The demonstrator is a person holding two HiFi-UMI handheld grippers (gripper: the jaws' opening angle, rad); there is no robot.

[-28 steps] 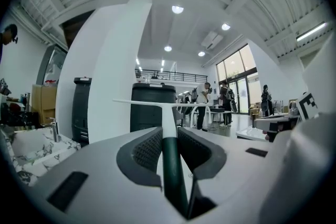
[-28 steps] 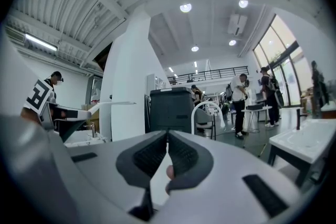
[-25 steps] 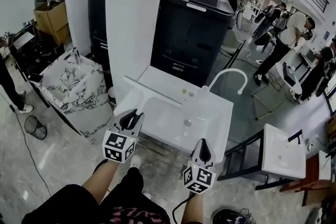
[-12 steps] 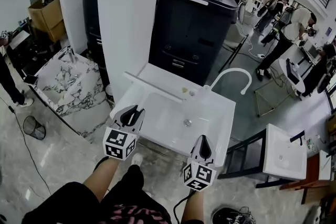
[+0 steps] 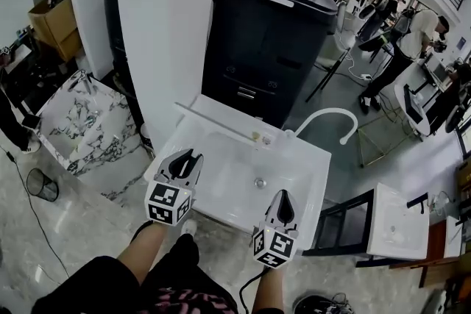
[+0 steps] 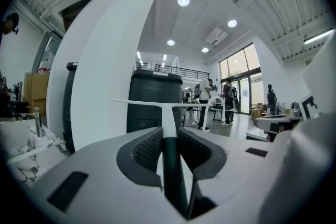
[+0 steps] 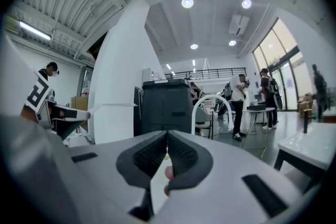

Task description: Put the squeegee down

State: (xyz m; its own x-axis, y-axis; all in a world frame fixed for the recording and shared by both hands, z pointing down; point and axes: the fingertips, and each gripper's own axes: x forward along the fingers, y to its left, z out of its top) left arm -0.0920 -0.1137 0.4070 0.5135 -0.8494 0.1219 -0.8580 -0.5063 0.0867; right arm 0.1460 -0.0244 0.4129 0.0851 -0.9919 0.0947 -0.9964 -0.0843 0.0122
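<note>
The squeegee has a dark green handle and a long white blade. My left gripper is shut on the handle, with the blade sticking out ahead of it. In the head view the left gripper hangs over the front left corner of the white sink, and the blade lies above the sink's back left rim. My right gripper is at the sink's front edge, shut with nothing in it; its jaws meet tip to tip. The arched white faucet rises at the sink's back right.
A tall black cabinet stands right behind the sink, with a white column to its left. A marble basin is at the left and another white basin at the right. Several people stand far back.
Both grippers have moved forward toward the sink; the left now reaches over its front left corner. The squeegee stays gripped, its blade now above the sink's back rim.
</note>
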